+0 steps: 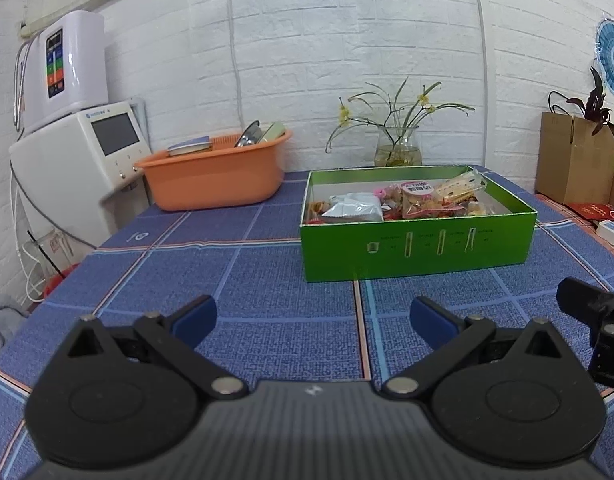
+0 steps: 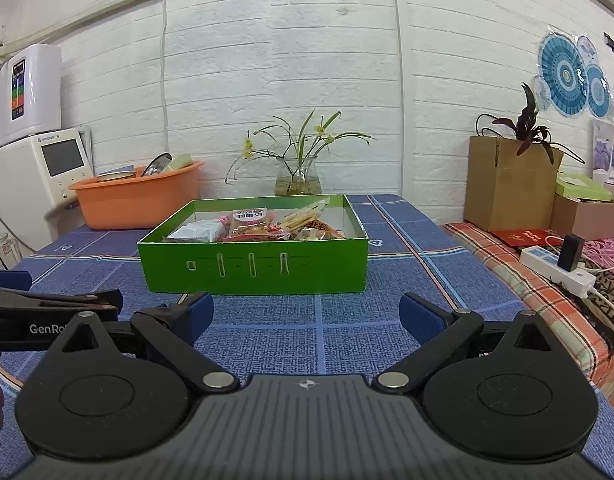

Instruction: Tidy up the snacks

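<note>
we find the snacks [image 2: 259, 226] already heaped in the green box [image 2: 255, 270] at mid-frame on the blue tablecloth [image 1: 267, 280]; none lies loose outside it. our left gripper [image 1: 313, 318] and right gripper [image 2: 307, 314] hover low in frame, jaws spread and empty, so little seems left.

My left gripper [image 1: 313, 320] and right gripper [image 2: 306, 316] hover side by side, level, near the table's front edge, jaws spread wide on both, nothing between the blue pads [image 2: 421, 317].
</note>
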A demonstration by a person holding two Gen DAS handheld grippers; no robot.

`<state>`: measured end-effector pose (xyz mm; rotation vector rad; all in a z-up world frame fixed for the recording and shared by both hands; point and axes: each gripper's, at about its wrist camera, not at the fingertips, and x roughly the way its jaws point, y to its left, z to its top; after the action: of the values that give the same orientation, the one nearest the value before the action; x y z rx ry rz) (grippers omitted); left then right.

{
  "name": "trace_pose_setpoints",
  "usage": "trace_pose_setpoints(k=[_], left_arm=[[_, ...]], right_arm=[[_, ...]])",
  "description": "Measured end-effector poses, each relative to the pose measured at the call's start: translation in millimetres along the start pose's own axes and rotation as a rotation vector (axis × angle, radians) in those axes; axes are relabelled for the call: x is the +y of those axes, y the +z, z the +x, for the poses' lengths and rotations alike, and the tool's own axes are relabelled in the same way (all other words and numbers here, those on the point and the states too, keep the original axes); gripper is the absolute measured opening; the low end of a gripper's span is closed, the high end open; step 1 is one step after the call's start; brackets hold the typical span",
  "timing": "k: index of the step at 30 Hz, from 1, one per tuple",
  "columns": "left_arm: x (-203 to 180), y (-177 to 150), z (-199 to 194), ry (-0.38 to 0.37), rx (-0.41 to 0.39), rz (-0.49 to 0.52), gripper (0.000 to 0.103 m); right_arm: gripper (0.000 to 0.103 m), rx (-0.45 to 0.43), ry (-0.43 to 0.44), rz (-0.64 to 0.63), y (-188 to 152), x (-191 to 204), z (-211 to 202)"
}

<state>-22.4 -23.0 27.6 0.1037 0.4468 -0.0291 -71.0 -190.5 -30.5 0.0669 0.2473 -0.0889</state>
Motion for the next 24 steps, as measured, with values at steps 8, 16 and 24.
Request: trace_pose_setpoints(k=[8, 16, 24], left_arm=[[2.7, -0.3, -0.8, -0.007, 0.008, -0.007, 0.103], [2.5, -1.9, -2.1, -0.026, -0.004, -0.016, 0.103], [9.2, -2.1, -3.0, -0.037, -0.031, -0.077, 0.103]], right_arm=[[0.103, 0.002, 0.002, 0.005, -0.8, -0.1, 0.0], [0.103, 0.002, 0.0, 0.007, -1.1, 0.6, -0.1], [0.103, 0.009, 0.005, 0.012, -2.7, -0.6, 2.6]])
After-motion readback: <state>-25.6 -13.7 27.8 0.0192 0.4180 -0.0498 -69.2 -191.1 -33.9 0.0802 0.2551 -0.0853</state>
